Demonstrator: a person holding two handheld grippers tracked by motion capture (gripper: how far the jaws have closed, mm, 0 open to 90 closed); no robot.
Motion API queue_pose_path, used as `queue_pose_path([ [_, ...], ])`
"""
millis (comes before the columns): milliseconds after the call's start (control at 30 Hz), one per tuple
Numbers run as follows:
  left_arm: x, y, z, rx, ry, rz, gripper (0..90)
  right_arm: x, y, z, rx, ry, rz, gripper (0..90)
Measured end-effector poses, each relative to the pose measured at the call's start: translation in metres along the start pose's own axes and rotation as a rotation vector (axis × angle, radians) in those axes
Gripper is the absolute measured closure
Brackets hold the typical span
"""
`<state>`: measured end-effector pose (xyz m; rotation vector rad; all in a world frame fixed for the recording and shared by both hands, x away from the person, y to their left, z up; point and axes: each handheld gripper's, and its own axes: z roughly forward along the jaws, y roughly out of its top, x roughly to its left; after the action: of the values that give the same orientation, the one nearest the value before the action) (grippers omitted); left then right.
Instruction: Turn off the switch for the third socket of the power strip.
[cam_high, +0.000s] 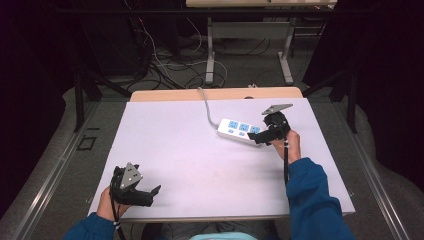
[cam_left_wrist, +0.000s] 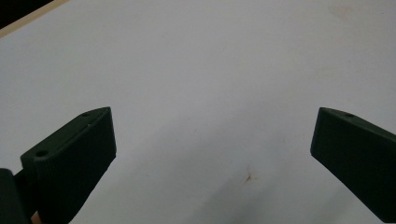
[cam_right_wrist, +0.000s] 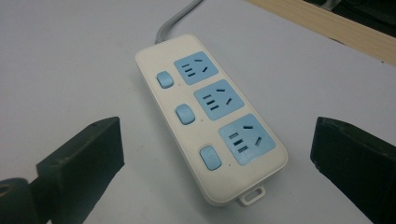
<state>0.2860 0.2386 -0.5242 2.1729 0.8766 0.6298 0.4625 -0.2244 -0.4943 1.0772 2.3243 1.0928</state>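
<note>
A white power strip (cam_high: 239, 131) with three blue sockets and three blue switches lies on the white table top, right of centre, its grey cord (cam_high: 206, 106) running to the far edge. In the right gripper view the power strip (cam_right_wrist: 210, 116) lies lengthwise between the two black jaws, which stand wide apart on either side of its near end without touching it. My right gripper (cam_high: 261, 138) is open at the strip's right end. My left gripper (cam_high: 152, 196) rests near the front left edge, open, with bare table between its jaws (cam_left_wrist: 212, 140).
The white table top (cam_high: 185, 155) has a wooden strip (cam_high: 215, 93) along its far edge. A small brown stain (cam_left_wrist: 247, 177) marks the surface near the left gripper. Beyond the table are cables on the floor (cam_high: 170, 65) and a desk's metal legs (cam_high: 210, 50).
</note>
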Motion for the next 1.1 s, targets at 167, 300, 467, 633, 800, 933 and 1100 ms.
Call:
queue_pose_path([
  [167, 0.000, 0.000, 0.000, -0.002, 0.001, -0.003, 0.0, 0.000, 0.000, 0.004, -0.002, 0.003, -0.010, 1.7],
  [300, 0.000, 0.000, 0.000, 0.002, -0.002, -0.003, 0.0, -0.001, 0.000, 0.007, -0.006, 0.004, -0.010, 4.0],
  [467, 0.000, 0.000, 0.000, 0.004, -0.001, -0.002, 0.0, -0.002, 0.000, 0.009, -0.014, 0.007, 0.004, 16.5],
  [633, 0.000, 0.000, 0.000, -0.001, 0.000, -0.003, 0.0, -0.003, -0.002, 0.010, -0.015, 0.012, 0.013, 37.2],
  [800, 0.000, 0.000, -0.001, -0.001, 0.003, 0.000, 0.0, -0.004, -0.003, 0.011, -0.011, 0.021, 0.026, 58.0],
  [933, 0.000, 0.001, -0.001, 0.002, 0.006, 0.000, 0.0, -0.004, -0.003, 0.012, -0.008, 0.020, 0.036, 76.9],
  [1100, 0.000, 0.000, -0.001, 0.002, 0.003, 0.000, 0.0, -0.004, -0.004, 0.013, -0.002, 0.010, 0.050, 88.0],
])
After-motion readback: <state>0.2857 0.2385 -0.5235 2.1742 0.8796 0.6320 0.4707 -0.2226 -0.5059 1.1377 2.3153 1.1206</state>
